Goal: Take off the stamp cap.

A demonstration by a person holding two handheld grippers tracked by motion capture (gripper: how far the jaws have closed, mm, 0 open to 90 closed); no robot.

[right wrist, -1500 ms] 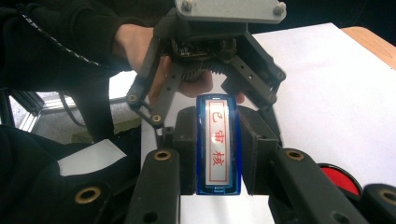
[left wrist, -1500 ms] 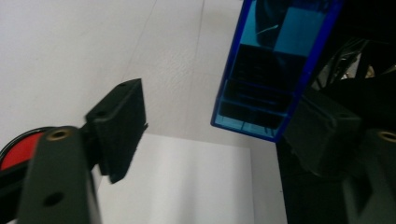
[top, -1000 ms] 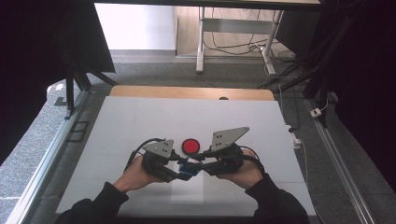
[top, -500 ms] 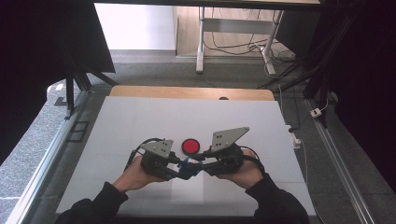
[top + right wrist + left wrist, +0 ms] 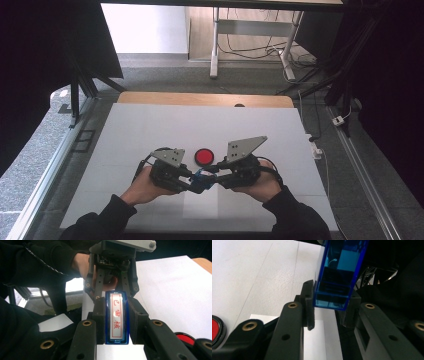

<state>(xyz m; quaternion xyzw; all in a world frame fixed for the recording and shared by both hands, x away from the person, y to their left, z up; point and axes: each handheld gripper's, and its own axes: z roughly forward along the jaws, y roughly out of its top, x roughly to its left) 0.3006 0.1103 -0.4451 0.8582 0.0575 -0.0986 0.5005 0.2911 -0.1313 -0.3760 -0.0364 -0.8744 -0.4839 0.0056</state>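
Blue stamp (image 5: 201,176) held at table (image 5: 150,130) centre, clamped by left gripper (image 5: 329,305) after its jaws closed, gripped from three o'clock by right gripper (image 5: 117,319), red button (image 5: 203,156) at twelve o'clock.

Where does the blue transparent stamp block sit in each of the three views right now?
High view: blue transparent stamp block low centre, between the two grippers.
Left gripper view: upper centre, its lower end clamped between the black jaws.
Right gripper view: centre, white face with red characters, gripped between the jaws.
Shared landmark: red round pad, above the block in the high view, lower left, lower right.
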